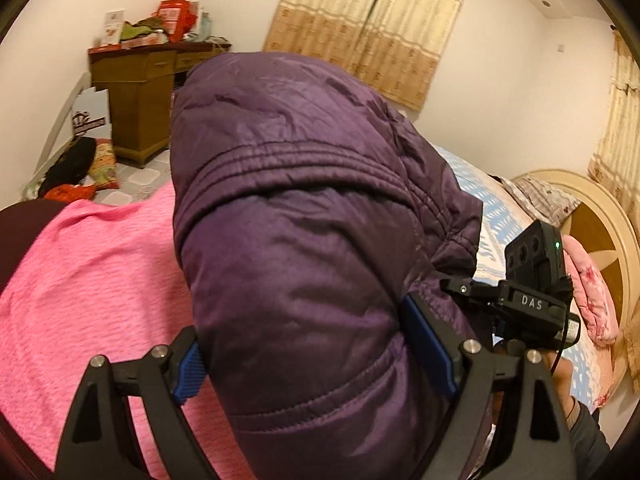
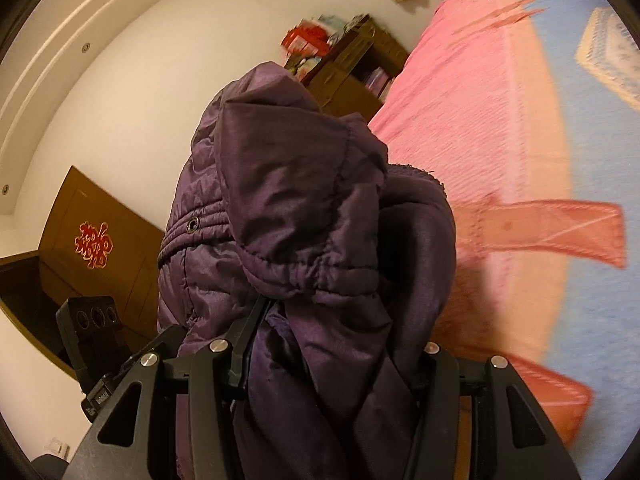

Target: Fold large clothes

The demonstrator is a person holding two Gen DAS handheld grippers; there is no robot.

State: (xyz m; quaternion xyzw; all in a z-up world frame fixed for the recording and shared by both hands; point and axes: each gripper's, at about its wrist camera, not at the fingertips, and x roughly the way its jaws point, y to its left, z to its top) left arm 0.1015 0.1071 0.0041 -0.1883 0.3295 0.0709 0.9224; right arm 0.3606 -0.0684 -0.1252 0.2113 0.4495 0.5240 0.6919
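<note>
Purple padded jacket (image 1: 304, 216), bunched thick, held up off the bed by both grippers. Left gripper (image 1: 320, 356): jaws spread wide around a fat fold of the jacket, blue pads (image 1: 424, 344) pressed into the fabric on either side. Right gripper (image 2: 332, 352): fingers clamped on another bundle of the same jacket (image 2: 304, 208), cloth spilling over them. Pink blanket (image 1: 92, 280) lies on the bed below and to the left. Wooden desk (image 1: 136, 92) far left against the wall; curtains (image 1: 372, 20) beyond.
</note>
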